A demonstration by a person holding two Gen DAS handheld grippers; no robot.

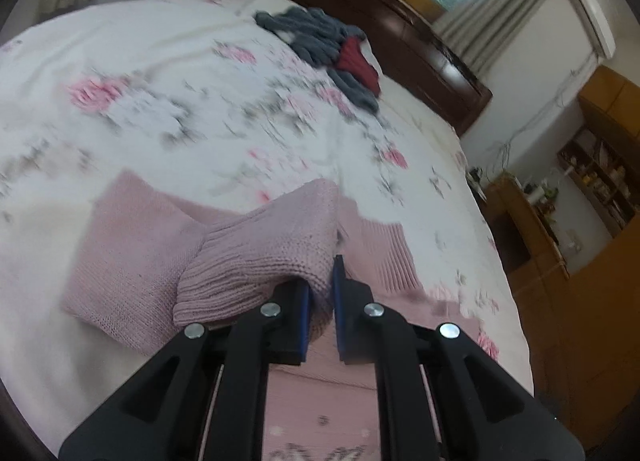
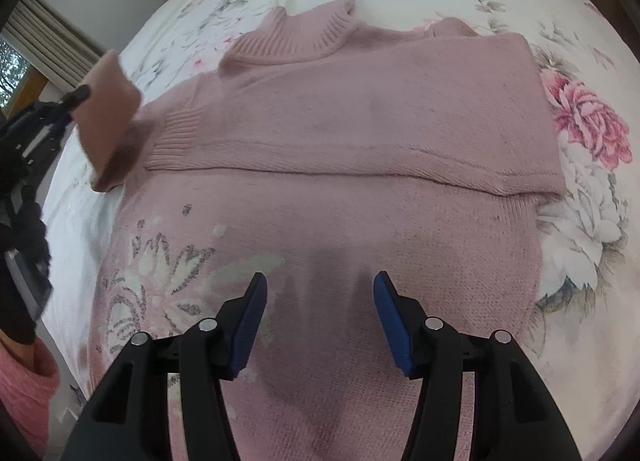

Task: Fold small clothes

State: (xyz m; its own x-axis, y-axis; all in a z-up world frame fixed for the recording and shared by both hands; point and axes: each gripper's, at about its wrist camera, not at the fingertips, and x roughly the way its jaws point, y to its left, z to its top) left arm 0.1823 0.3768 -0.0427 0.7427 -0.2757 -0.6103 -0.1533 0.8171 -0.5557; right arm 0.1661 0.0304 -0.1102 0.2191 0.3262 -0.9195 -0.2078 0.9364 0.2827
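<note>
- Wide bed under a white cover printed with pink flowers, filling most of both views; dark wooden headboard along the far edge, curtains and a window behind it.
- Pink knitted sweater spread flat on the cover, ribbed collar pointing away in the right wrist view, one sleeve folded straight across the chest, pale flower pattern knitted into the body close to the camera.
- Heap of grey and dark red clothes near the headboard, well apart from the sweater.
- Wooden shelves with small items by the wall, past the side of the bed.
- Right gripper poised over the sweater body, blue pads spread wide, nothing between them, shadow cast on the knit below.
- Left gripper clamped on the ribbed cuff of the other sleeve, lifted off the cover at the sweater's side; blurred in the right wrist view.
</note>
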